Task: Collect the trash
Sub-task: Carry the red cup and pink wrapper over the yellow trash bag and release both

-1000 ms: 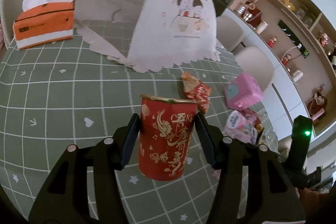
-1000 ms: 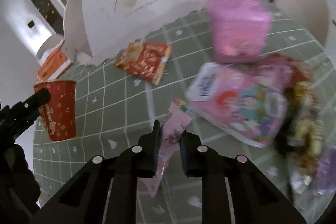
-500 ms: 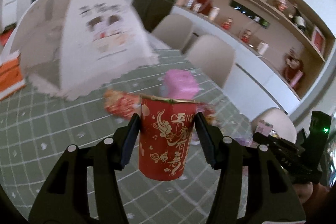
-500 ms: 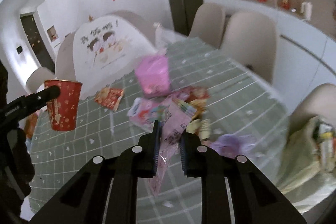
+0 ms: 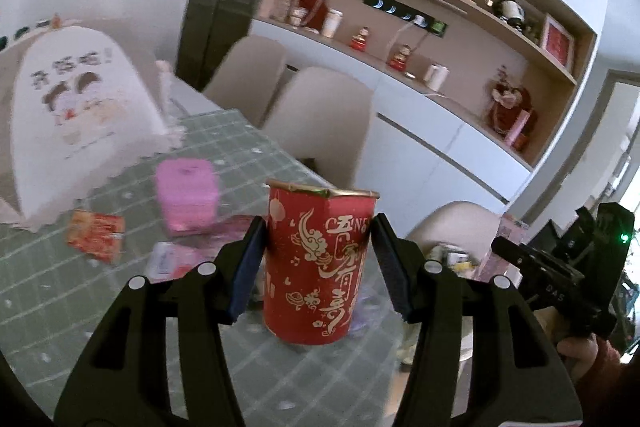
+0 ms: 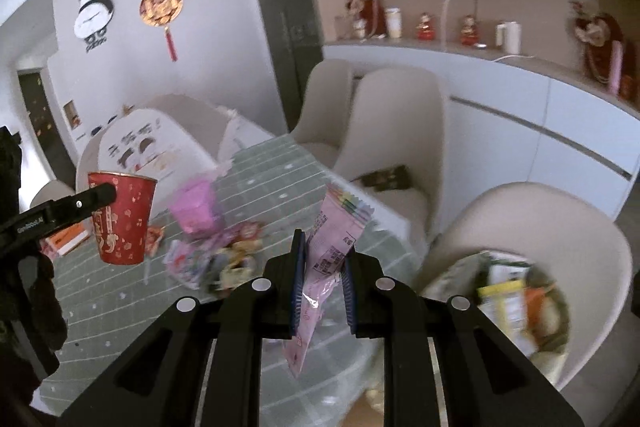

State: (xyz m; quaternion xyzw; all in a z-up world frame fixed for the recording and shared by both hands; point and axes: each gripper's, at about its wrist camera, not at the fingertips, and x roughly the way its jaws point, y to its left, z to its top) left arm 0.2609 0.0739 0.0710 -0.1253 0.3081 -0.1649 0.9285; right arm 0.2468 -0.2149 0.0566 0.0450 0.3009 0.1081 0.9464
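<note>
A red paper cup (image 5: 320, 267) is clamped upright in the left gripper (image 5: 318, 267); a pink wrapper (image 6: 326, 255) is pinched in the right gripper (image 6: 322, 283), nearer the trash bag (image 6: 508, 291) on the chair off the worktop's right edge.

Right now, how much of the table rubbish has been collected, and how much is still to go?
Partly done. Some packaging already sits in the bag on the chair. In hand: the left tongs grip a red paper cup, and the right tongs pinch a pink wrapper. Still left on the table: a pink box, a red snack packet and a heap of wrappers.
</note>
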